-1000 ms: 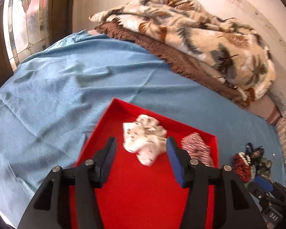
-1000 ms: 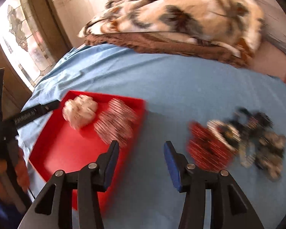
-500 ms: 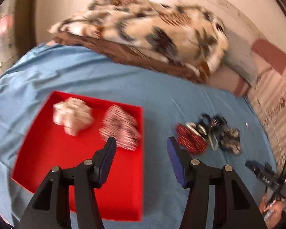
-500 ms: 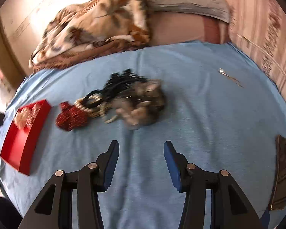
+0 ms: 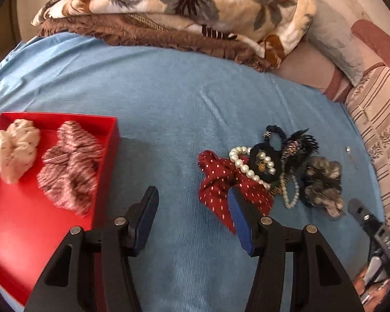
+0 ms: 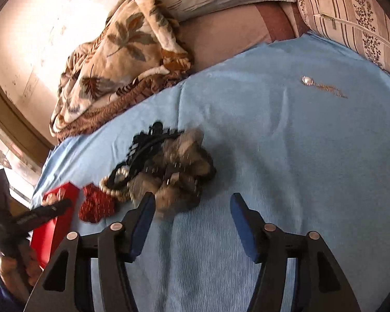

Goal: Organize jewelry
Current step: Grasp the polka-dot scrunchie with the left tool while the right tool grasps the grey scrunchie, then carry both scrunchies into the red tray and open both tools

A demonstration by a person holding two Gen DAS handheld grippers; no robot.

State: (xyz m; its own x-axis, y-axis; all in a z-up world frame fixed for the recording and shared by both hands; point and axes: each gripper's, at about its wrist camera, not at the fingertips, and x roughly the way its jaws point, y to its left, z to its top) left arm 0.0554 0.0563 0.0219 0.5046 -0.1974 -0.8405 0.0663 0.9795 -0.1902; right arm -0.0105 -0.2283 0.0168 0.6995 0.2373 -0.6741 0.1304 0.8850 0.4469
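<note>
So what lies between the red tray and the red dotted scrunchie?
Only bare blue sheet between red tray and red dotted scrunchie, seen in the left wrist view.

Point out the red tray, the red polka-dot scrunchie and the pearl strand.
red tray (image 5: 18,221): left wrist view, bare floor of the tray.
red polka-dot scrunchie (image 5: 215,179): left wrist view, middle of its fabric.
pearl strand (image 5: 243,165): left wrist view, beads lying across the scrunchie.
</note>
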